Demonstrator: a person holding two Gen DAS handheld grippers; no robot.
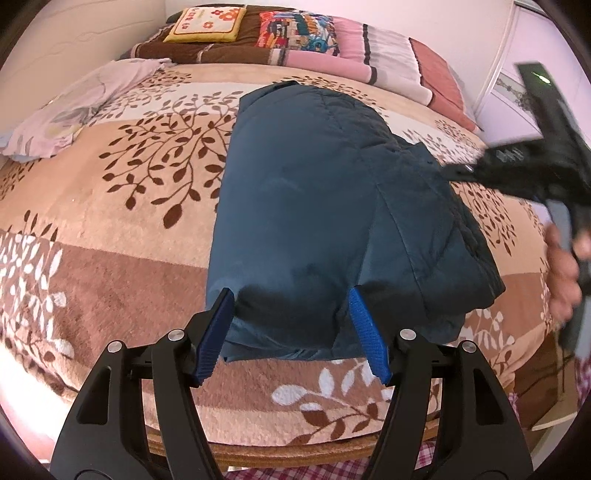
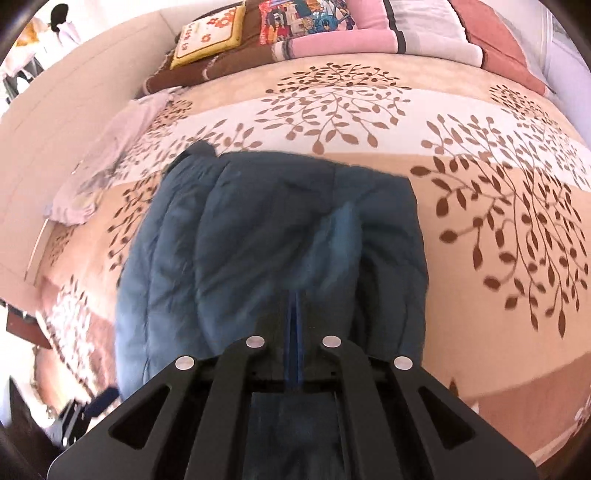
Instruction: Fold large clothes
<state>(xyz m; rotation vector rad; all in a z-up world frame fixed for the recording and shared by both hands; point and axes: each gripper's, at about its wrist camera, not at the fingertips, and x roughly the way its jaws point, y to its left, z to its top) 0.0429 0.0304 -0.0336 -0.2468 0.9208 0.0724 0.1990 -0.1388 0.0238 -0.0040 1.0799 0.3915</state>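
Note:
A dark blue padded jacket (image 1: pixel 314 206) lies folded into a long thick bundle on the leaf-patterned bedspread (image 1: pixel 110 206). My left gripper (image 1: pixel 291 295) stands open over the jacket's near end, its blue pads (image 1: pixel 218 332) apart with the padded fabric bulging between them. At the jacket's right edge, my right gripper (image 1: pixel 458 171) is blurred, with a hand (image 1: pixel 561 273) on its handle. In the right wrist view the right gripper (image 2: pixel 294 314) is shut above the jacket (image 2: pixel 240 240), with nothing seen between its pads. A blue pad of the left gripper (image 2: pixel 105 400) shows at the lower left.
Pillows (image 1: pixel 205 22) and folded blankets (image 1: pixel 362 55) are piled at the head of the bed. A pale lilac garment (image 1: pixel 74 107) lies at the bed's left side. A white wardrobe (image 1: pixel 517 55) stands on the right. The bed's wooden front edge (image 1: pixel 295 456) is just below my left gripper.

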